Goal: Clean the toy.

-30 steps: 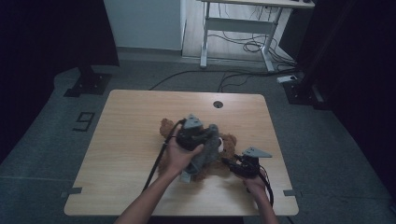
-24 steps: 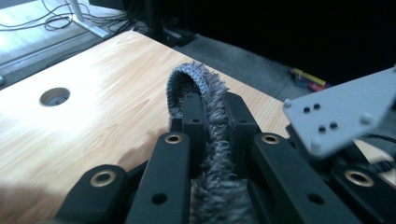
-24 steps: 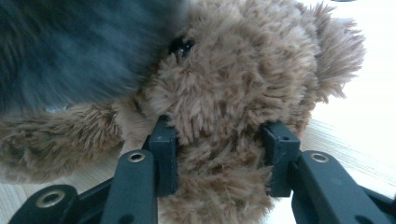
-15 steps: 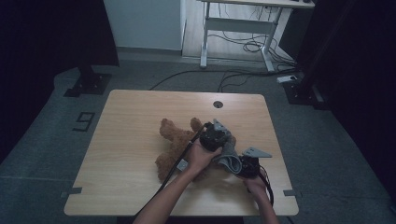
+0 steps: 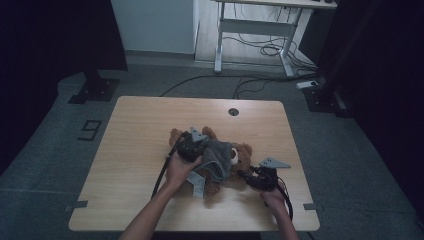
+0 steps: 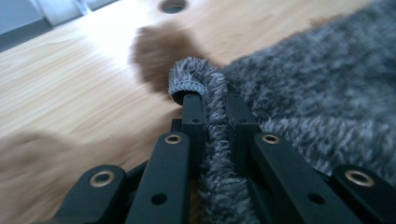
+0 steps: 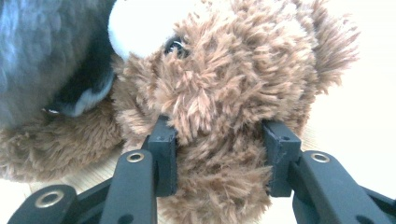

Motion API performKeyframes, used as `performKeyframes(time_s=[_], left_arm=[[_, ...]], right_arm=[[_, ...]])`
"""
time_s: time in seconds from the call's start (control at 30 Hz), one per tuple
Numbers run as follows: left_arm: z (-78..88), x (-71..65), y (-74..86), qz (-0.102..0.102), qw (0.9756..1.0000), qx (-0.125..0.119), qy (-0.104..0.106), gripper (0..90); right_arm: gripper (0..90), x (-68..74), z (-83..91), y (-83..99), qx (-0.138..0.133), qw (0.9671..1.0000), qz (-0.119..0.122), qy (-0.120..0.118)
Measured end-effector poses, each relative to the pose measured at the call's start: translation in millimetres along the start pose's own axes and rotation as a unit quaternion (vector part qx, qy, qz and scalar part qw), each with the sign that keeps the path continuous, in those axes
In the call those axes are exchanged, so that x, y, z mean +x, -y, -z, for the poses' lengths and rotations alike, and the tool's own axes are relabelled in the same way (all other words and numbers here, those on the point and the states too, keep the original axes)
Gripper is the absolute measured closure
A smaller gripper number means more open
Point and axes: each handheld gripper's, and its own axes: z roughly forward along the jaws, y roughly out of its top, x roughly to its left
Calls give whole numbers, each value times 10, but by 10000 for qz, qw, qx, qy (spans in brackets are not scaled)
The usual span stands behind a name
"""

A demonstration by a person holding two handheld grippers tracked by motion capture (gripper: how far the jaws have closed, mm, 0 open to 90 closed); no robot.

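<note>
A brown teddy bear (image 5: 245, 151) lies on the wooden table (image 5: 145, 125) in a grey knit sweater (image 5: 218, 160). My left gripper (image 5: 192, 145) is over the bear's left side. In the left gripper view it (image 6: 215, 100) is shut on a rolled edge of the sweater (image 6: 327, 93), and a brown paw (image 6: 159, 51) lies beyond. My right gripper (image 5: 250, 179) sits at the bear's head near the front right. In the right gripper view it (image 7: 219, 140) is shut on the furry head (image 7: 233, 70), beside the white muzzle (image 7: 140, 23).
A white label (image 5: 197, 183) sticks out from under the bear toward the front edge. A round cable hole (image 5: 233, 111) is in the table's far side. Beyond the table stand a white desk frame (image 5: 250, 30) and floor cables (image 5: 250, 82).
The left gripper swung right toward the bear's head half a second ago, then came back left and lower with the sweater edge. The right gripper kept still on the head.
</note>
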Motion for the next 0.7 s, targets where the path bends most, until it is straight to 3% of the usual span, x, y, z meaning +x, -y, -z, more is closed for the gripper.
performKeyframes(time_s=[0.1, 0.3, 0.43, 0.6, 0.7], left_arm=[[157, 187, 146, 63, 9997, -15, -253, 808], [214, 474, 509, 395, 9981, 339, -334, 809], [132, 502, 680, 443, 9966, 637, -261, 808], [29, 512, 759, 393, 9940, 986, -273, 808], [-9, 575, 826, 579, 9922, 1089, -178, 807]], right_arm=[[562, -4, 5, 2, 19, 10000, -15, -3], [562, -2, -1, 4, 0, 10000, -62, 28], [562, -18, -7, 1, -17, 10000, -95, 10], [562, -23, -5, 0, -5, 10000, -89, 8], [562, -27, -5, 2, -7, 10000, -90, 2]])
